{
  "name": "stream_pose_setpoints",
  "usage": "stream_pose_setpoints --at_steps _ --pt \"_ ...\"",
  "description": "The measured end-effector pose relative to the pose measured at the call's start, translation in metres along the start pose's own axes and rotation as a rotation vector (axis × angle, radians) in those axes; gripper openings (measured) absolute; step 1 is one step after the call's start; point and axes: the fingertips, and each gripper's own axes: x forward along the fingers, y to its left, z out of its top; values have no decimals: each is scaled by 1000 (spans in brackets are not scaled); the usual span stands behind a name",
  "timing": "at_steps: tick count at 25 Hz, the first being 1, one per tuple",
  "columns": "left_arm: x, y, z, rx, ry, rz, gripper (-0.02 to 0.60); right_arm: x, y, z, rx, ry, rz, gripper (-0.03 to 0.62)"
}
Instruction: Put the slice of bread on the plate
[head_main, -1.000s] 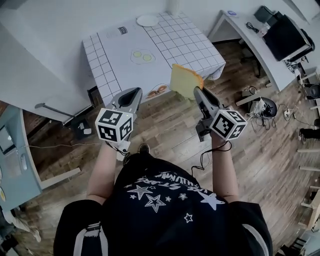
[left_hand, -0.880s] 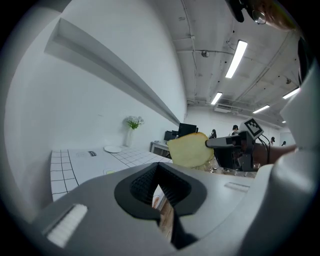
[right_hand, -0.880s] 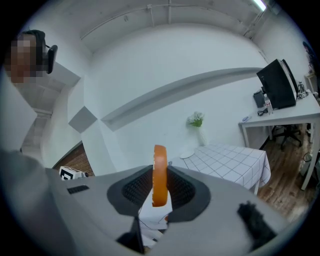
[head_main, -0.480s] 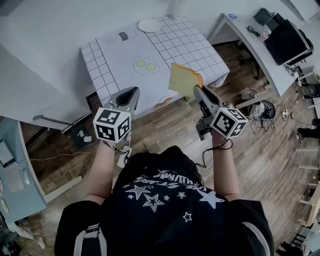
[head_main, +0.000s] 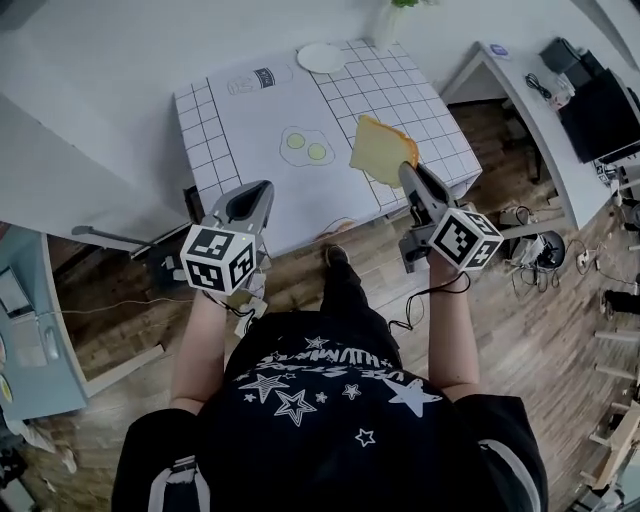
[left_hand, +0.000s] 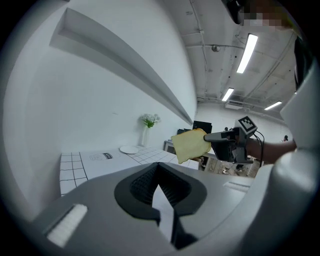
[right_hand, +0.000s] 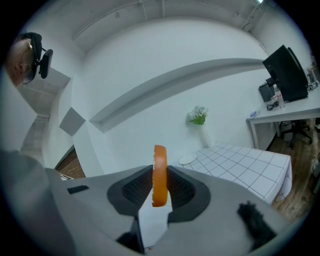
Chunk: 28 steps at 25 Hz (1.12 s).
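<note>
In our right tool we grip the slice of bread by one edge; it juts out past the jaws, above the near right part of the bench. Our left tool has its jaws together with nothing between them, at the bench's near edge. The plate sits at the far edge, well apart from the slice, near a vase
</note>
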Motion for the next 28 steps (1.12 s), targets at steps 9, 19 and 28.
stream_pose_setpoints --at_steps 9,19,28 --pt "54 51 21 -64 4 167 9 96 -54 20 14 91 122 91" --pt "122 76 53 -82 -5 249 9 170 -106 51 -8 151 190 91" --pt "173 100 80 -71 1 313 9 241 -156 67 -80 212 210 92"
